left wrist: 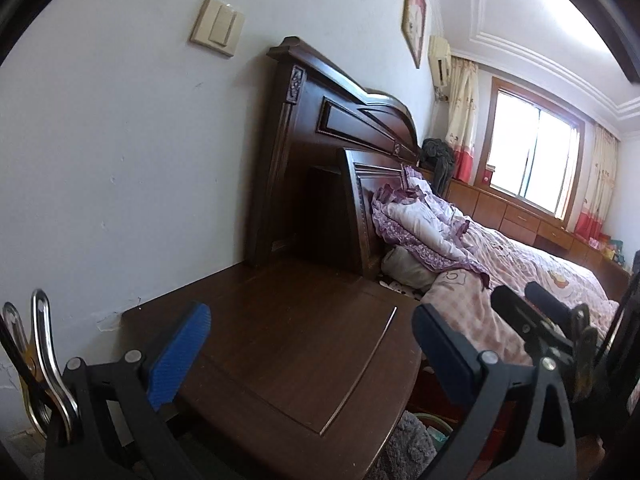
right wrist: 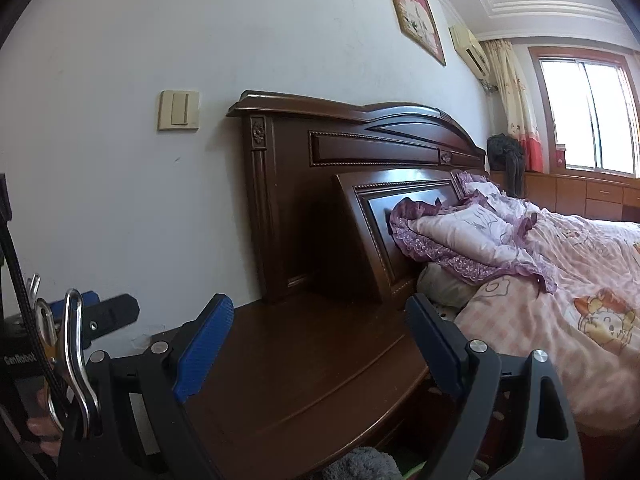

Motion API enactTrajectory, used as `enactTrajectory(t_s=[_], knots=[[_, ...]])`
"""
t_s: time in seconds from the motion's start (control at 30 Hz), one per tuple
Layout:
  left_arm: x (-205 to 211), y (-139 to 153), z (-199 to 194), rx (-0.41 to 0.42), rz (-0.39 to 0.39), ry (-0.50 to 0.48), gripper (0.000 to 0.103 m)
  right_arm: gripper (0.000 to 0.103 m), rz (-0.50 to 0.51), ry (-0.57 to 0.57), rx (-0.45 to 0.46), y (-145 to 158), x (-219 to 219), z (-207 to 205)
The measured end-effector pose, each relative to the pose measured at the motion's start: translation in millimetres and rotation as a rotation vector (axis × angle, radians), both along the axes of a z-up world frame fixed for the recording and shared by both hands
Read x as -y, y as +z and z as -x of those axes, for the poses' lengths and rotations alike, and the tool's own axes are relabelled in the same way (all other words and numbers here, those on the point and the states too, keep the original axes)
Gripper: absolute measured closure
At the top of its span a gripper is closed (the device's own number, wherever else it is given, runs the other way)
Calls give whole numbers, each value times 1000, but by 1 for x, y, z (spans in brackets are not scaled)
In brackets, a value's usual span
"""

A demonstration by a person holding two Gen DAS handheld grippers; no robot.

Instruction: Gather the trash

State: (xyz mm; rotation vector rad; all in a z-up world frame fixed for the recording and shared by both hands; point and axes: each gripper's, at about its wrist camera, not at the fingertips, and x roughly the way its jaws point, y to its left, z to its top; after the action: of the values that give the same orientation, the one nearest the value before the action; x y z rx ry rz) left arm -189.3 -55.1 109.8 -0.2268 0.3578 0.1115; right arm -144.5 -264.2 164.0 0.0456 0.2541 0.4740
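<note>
Two grippers are held over a dark wooden nightstand (left wrist: 288, 344) beside the bed (right wrist: 560, 280). The left gripper (left wrist: 308, 344) is seen with its jaws spread wide, nothing between the blue pads, and the right gripper (right wrist: 320, 340) is likewise gaping and empty. No trash can be made out on the nightstand top; where it lies cannot be told. A carved headboard (right wrist: 360, 148) is set against the white wall, a light switch (left wrist: 218, 26) mounted beside it. A purple frilled pillow (right wrist: 460, 236) is propped on the pink quilt (left wrist: 520, 264).
</note>
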Motion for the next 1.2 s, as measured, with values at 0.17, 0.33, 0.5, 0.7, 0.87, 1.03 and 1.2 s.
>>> enactTrajectory(t_s=[0.17, 0.33, 0.5, 0.7, 0.87, 1.03, 1.2], knots=[[-9, -2, -2, 4, 42, -9, 0, 13, 4, 2, 2, 0, -1, 0], [-10, -5, -3, -3, 43, -17, 0, 13, 2, 7, -3, 0, -2, -1], [-3, -6, -3, -4, 27, -39, 0, 13, 7, 23, -11, -3, -7, 0], [10, -5, -3, 2, 1, -64, 0, 13, 7, 33, -9, -4, -11, 2], [14, -6, -2, 2, -1, -67, 0, 13, -2, 36, -14, -4, -11, 1], [16, -6, -2, 1, 1, -69, 0, 13, -6, 42, -22, -5, -10, 1], [18, -5, -1, 4, -2, -68, 0, 13, -9, 45, -22, -5, -9, 1]])
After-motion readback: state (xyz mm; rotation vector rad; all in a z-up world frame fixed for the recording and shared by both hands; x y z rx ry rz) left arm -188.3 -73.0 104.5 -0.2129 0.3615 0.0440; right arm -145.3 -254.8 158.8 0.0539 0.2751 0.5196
